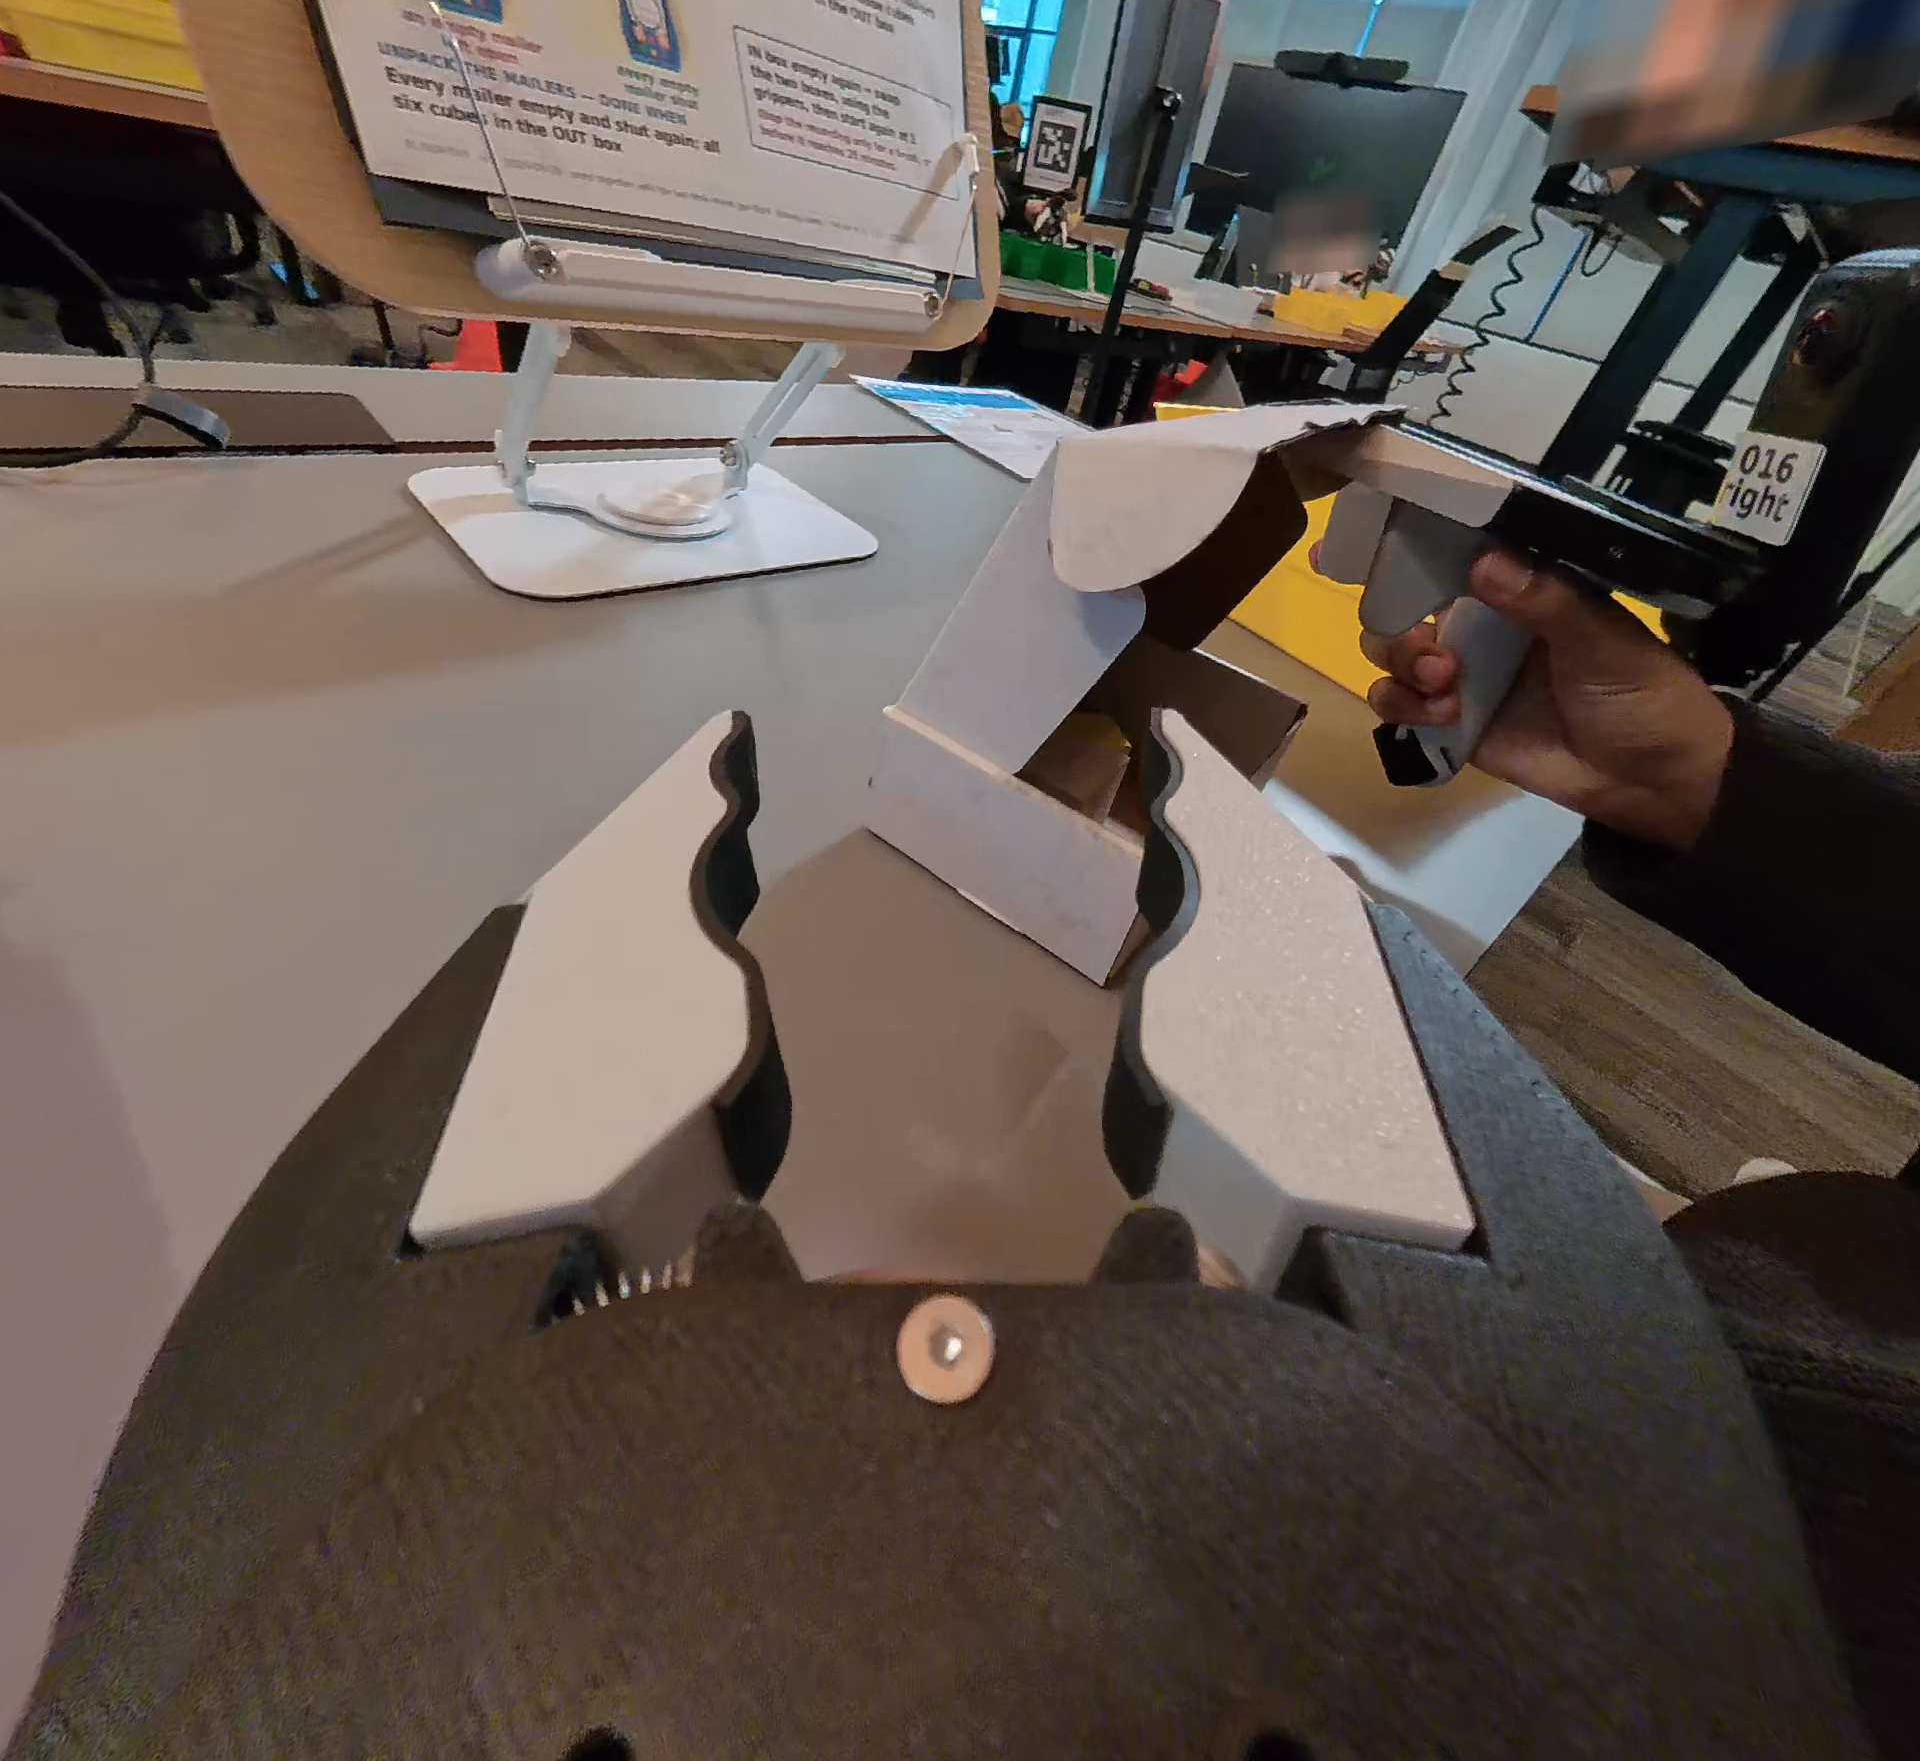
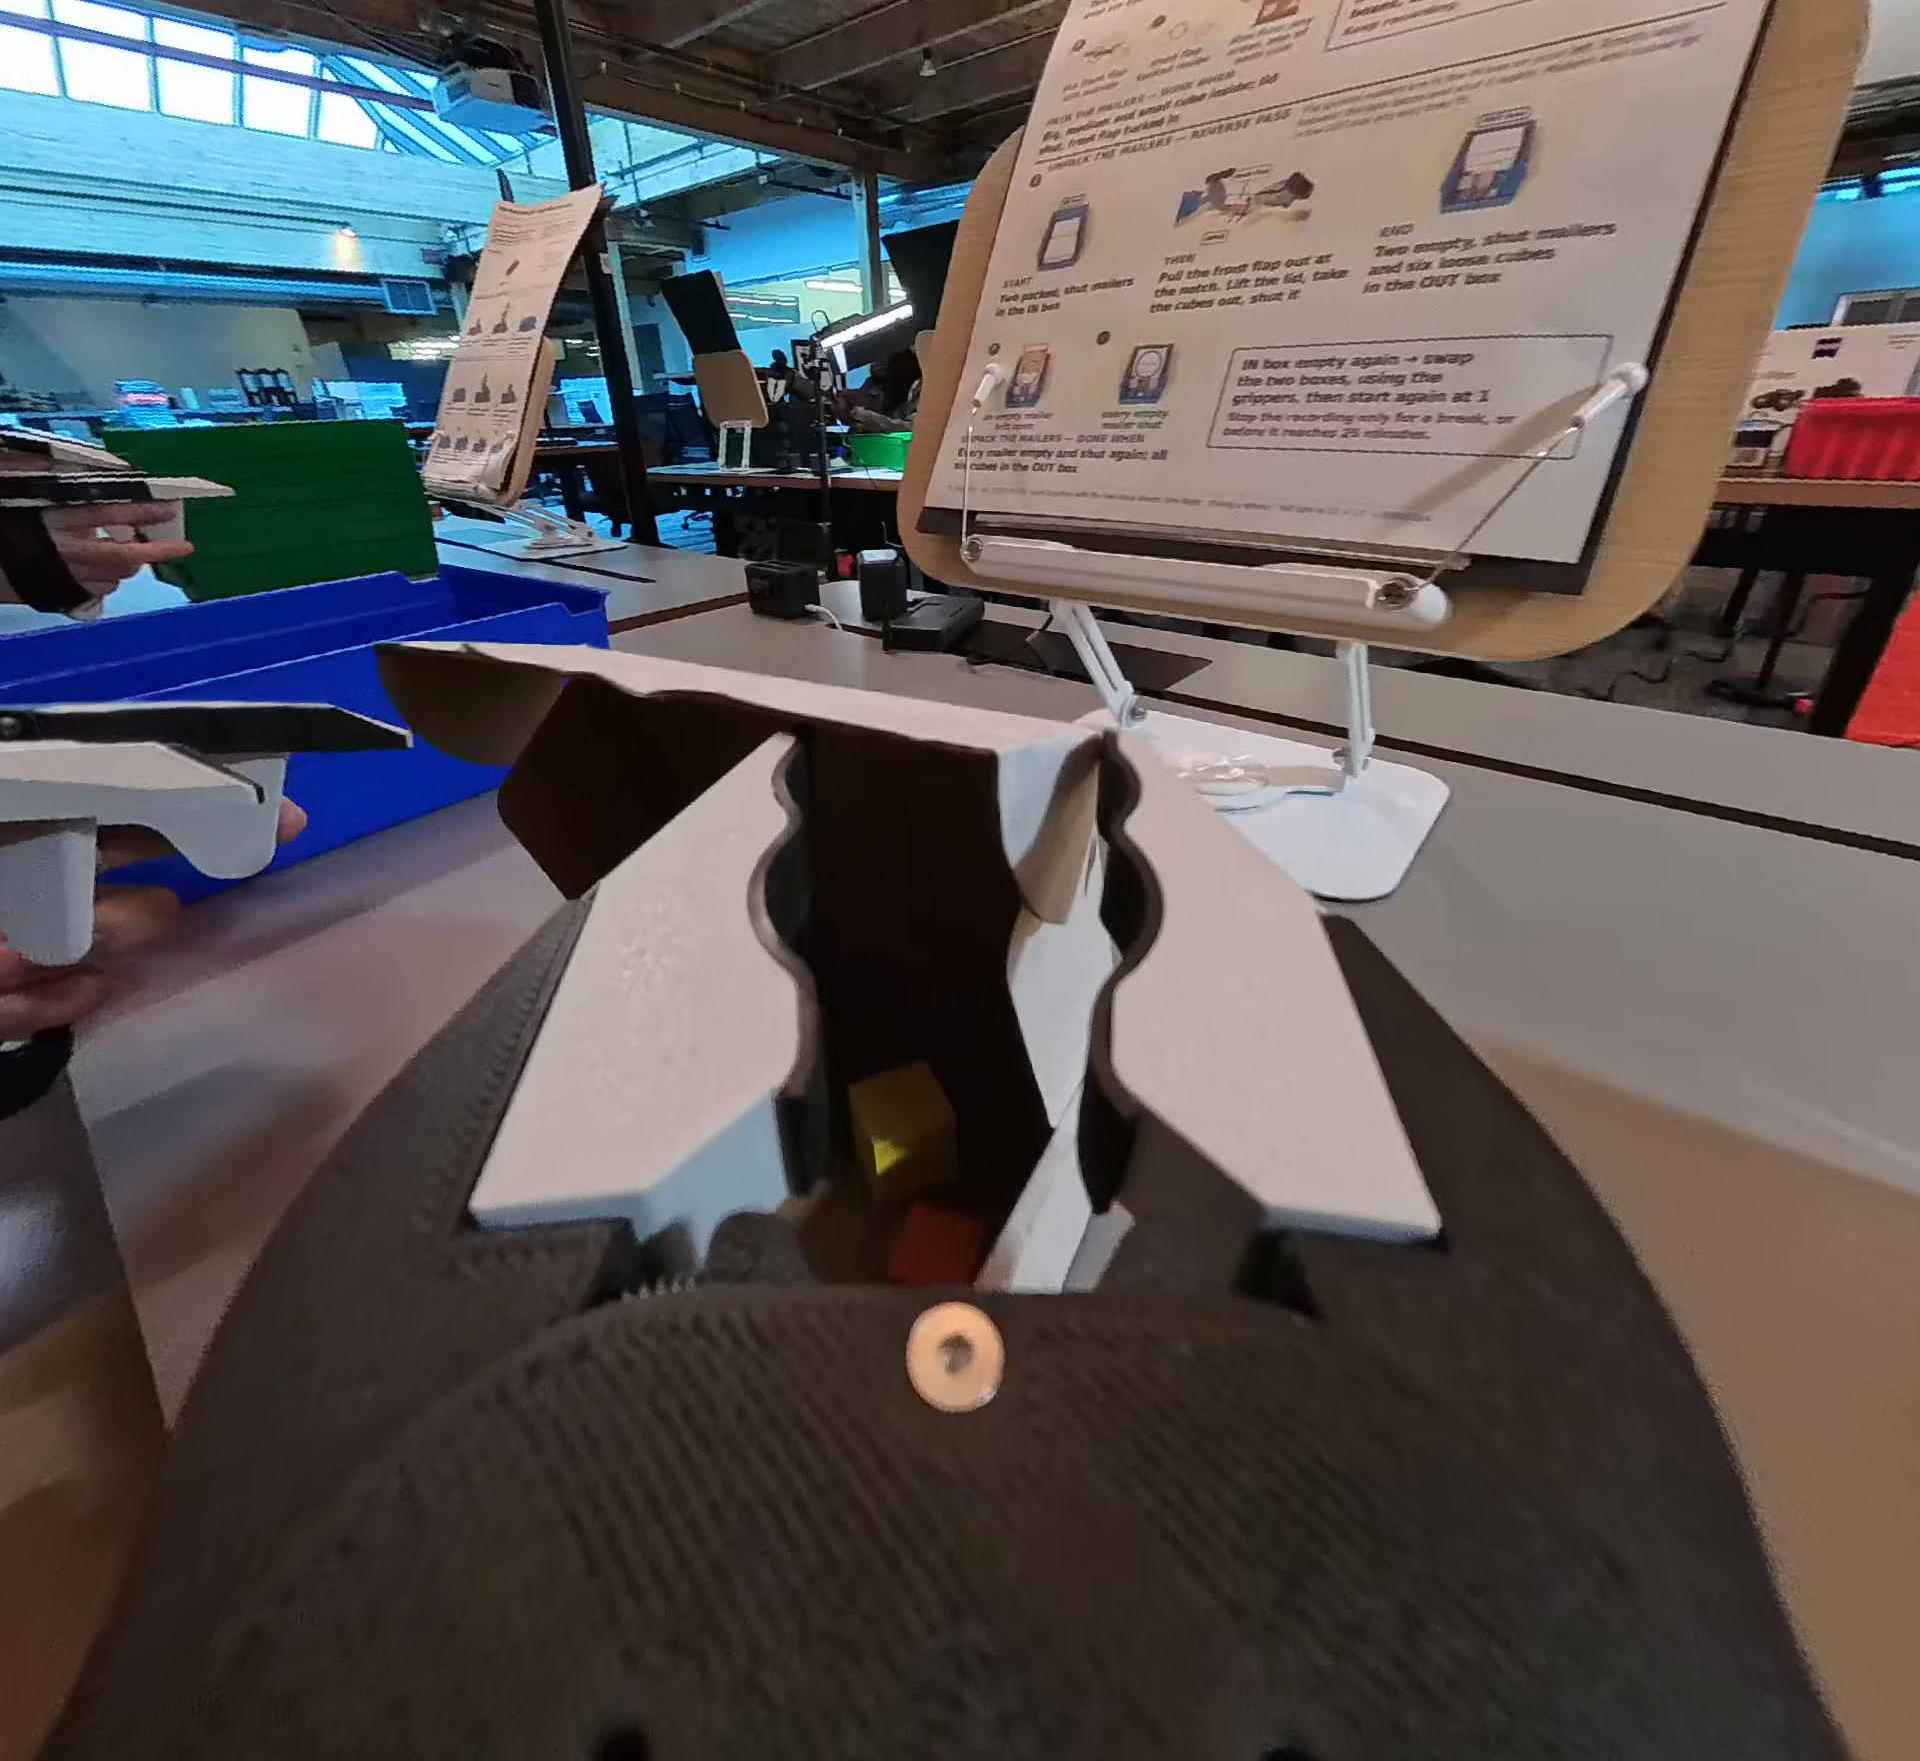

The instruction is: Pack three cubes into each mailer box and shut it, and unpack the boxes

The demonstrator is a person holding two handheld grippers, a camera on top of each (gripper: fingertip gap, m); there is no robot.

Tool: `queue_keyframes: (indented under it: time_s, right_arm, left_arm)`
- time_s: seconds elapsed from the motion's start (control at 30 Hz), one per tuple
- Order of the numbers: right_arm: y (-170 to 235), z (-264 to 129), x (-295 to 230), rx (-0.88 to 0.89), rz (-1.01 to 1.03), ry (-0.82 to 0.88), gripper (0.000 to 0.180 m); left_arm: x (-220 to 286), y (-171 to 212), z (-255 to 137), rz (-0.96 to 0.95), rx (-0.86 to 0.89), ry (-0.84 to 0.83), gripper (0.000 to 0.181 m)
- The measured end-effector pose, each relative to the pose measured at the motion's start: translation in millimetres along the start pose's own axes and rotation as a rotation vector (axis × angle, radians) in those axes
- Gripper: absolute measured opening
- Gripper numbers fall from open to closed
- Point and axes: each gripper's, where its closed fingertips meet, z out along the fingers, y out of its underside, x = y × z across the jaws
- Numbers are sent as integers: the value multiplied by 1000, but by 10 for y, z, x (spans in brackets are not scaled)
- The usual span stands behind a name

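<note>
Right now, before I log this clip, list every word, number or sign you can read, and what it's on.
I don't quote writing, so here is only what carries it:
Instruction sheet, clipped upright on the table: printed text and pictures, legible.
White sticker on the right gripper: short marking, legible.
Second sheet, far back: too small to read.
Black-and-white code sign: a pattern, no readable words.
</note>
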Motion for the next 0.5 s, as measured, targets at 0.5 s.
queue_keyframes:
  time_s: [0.5]
  right_arm:
    - [67,-49,-105,-28,-38,-9,51]
  left_arm:
    - [182,-14,152,79,12,21,70]
